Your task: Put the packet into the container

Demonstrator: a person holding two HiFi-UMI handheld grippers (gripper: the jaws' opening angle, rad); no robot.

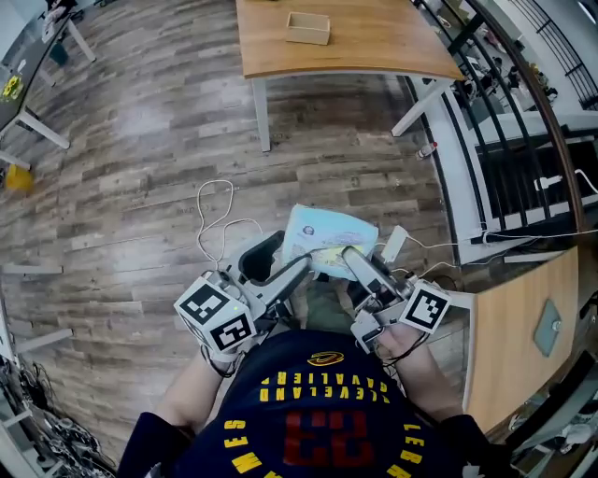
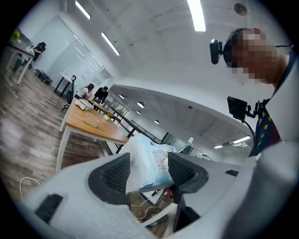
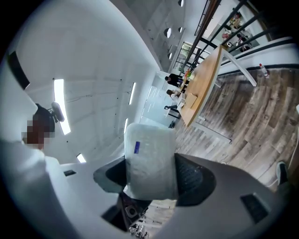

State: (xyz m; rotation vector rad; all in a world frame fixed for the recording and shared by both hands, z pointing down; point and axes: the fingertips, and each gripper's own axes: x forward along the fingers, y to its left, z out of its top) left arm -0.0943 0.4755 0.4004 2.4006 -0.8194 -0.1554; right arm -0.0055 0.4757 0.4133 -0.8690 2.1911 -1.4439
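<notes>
right hand-held gripper (image 3: 152, 177) is clamped on the packet (image 1: 329, 235), which is held up over the floor (image 1: 140, 168), well apart from the container (image 1: 307, 27) on the far bench (image 1: 374, 51); left hand-held gripper (image 2: 148, 169) stands open, the packet's edge lying between its jaws. a second grip is best closed first, then the packet carried level and released only once inside the container

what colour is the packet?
The packet is pale blue and white with small dark print and a yellow patch near one edge. It shows best in the head view.
</notes>
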